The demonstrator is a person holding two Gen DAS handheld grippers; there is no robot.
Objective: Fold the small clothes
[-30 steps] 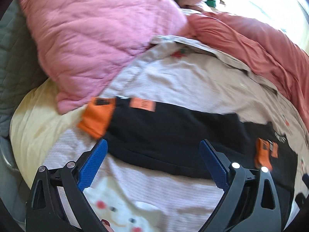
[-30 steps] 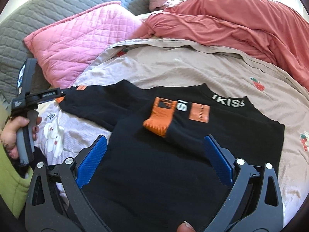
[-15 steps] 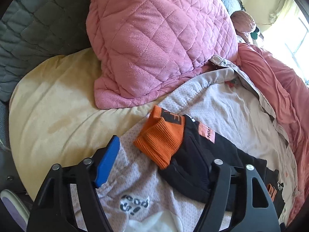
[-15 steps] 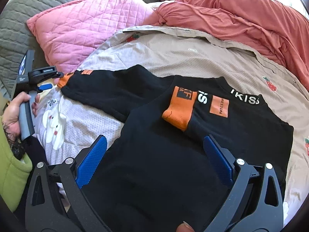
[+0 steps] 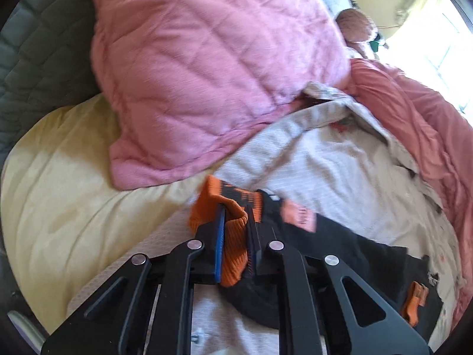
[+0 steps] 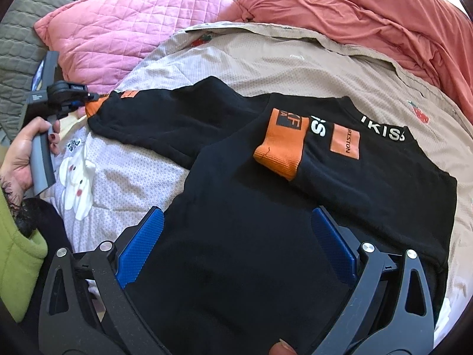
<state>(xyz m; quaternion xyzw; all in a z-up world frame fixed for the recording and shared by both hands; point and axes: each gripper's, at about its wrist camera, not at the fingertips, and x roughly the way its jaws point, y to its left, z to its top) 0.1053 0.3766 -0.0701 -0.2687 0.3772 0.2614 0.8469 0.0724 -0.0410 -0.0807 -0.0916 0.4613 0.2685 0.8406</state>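
- Black sweatshirt: small, long-sleeved, orange ribbed cuffs, white lettering at the neck; lies flat, chest up, on a pale printed sheet in the middle of the bed. Judged light, soft and limp; it will sag and drag wherever it is not supported.
- Right sleeve: already folded across the chest, its cuff resting at 12 o'clock from the right gripper.
- Left sleeve: lies stretched out towards 10 o'clock in the right wrist view, ending in the left cuff.
- Hold points: the ribbed cuff is thicker and less slippery than the body knit, so it looks the surest place to pinch; hem and shoulder seams next.
- Left gripper: jaws have just been closing and now stand narrow, pinching the orange left cuff between the blue pads.
- Right gripper: jaws spread wide, nothing between the pads, poised low over the sweatshirt's body.
- Person's hand: on the left gripper's handle, at 9 o'clock in the right wrist view.
- Surroundings: pink quilted pillow at 12 o'clock from the left cuff; coral blanket bunched at 1 o'clock; grey quilted cover at 10 o'clock.
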